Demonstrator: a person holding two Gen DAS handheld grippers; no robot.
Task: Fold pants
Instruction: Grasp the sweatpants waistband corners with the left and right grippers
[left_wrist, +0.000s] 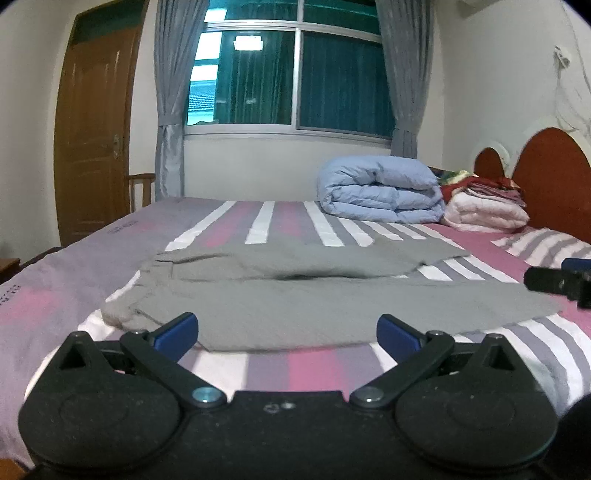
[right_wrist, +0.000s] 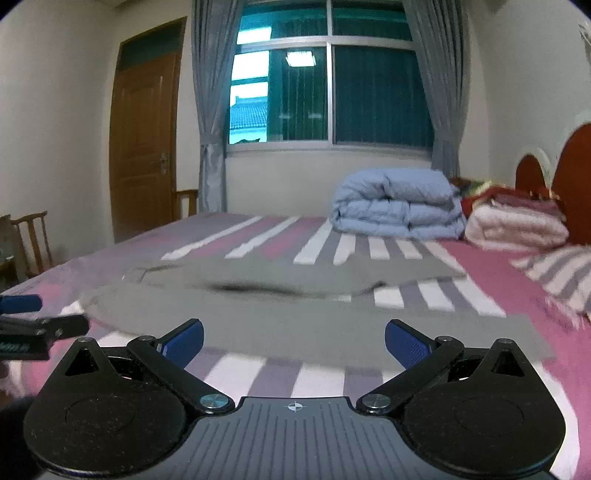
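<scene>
One pair of grey, soft knit pants (left_wrist: 295, 295) lies flat across the middle of the frame on the pink, grey and white striped bedsheet (left_wrist: 317, 369). The left claw (left_wrist: 287, 334) and right claw (right_wrist: 294, 341) both gape wide, released, blue-padded fingers (left_wrist: 177, 330) empty. Upper right: one puffy folded light-blue quilt (left_wrist: 380, 192).

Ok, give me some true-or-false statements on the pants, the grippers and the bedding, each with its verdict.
1. The grey pants lie spread on the striped bed. True.
2. The left gripper is clamped on the pants. False: it is open and holds nothing.
3. The right gripper is open. True.
4. The blue quilt covers the pants. False: it sits folded beyond them.
5. The curtains are drawn shut. False: tied back.
</scene>
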